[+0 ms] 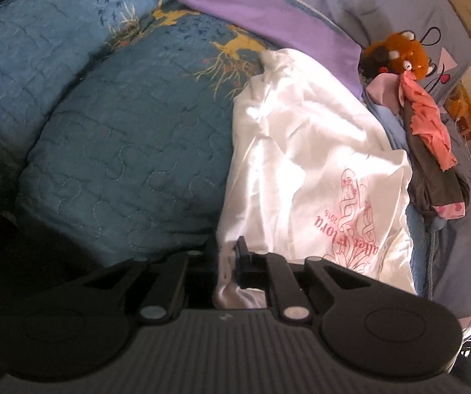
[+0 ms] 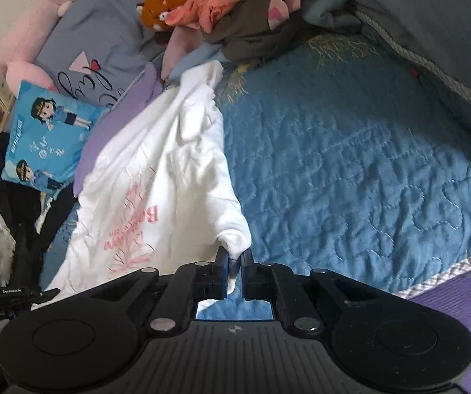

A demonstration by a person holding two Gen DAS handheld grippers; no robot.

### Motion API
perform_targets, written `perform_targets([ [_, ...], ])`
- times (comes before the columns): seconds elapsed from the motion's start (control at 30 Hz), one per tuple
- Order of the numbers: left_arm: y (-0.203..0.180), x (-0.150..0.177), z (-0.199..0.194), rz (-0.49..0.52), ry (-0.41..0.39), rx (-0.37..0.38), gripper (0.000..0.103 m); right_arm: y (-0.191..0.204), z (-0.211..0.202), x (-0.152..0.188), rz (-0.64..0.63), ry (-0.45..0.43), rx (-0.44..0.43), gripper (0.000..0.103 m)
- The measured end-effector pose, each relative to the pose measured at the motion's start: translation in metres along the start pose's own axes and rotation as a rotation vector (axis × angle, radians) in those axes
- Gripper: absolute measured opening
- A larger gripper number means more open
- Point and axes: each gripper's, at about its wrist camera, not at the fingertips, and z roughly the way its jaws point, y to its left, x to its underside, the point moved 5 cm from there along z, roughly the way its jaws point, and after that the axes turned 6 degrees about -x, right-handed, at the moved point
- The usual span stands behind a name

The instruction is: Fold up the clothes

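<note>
Both your left gripper (image 1: 227, 256) and right gripper (image 2: 234, 264) are clamped on near corners of the white shirt (image 1: 304, 164) lying on the blue quilt (image 1: 130, 151); lift evenly, keeping the edge taut.

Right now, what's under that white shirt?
The white shirt lies on the blue quilt, its far edge over a purple cloth. Whatever else sits beneath is covered.
</note>
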Motion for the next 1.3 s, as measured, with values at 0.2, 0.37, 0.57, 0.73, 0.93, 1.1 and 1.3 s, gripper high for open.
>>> perform_targets([
  [0.2, -0.019, -0.045, -0.009, -0.038, -0.043, 0.102, 0.010, 0.017, 0.008, -0.065, 0.132, -0.067, -0.124, 0.007],
  [0.37, -0.055, -0.118, 0.008, -0.029, -0.075, 0.103, 0.011, 0.028, 0.043, -0.149, 0.244, -0.090, -0.169, 0.007],
  [0.57, -0.093, -0.219, 0.070, -0.034, -0.042, 0.021, 0.013, 0.039, 0.117, -0.243, 0.246, -0.102, -0.094, 0.007],
  [0.73, -0.129, -0.272, 0.128, 0.010, 0.004, -0.067, 0.026, 0.035, 0.174, -0.274, 0.269, -0.068, 0.059, 0.011],
  [0.93, -0.128, -0.290, 0.148, -0.008, -0.036, -0.118, 0.042, 0.042, 0.165, -0.276, 0.148, -0.139, 0.077, 0.035],
  [1.1, -0.116, -0.295, 0.132, 0.007, -0.090, -0.123, 0.053, 0.047, 0.139, -0.266, 0.010, -0.200, 0.086, 0.038],
  [1.3, -0.116, -0.258, 0.110, 0.111, -0.071, -0.035, 0.056, 0.068, 0.151, -0.222, -0.135, -0.023, -0.021, 0.040],
])
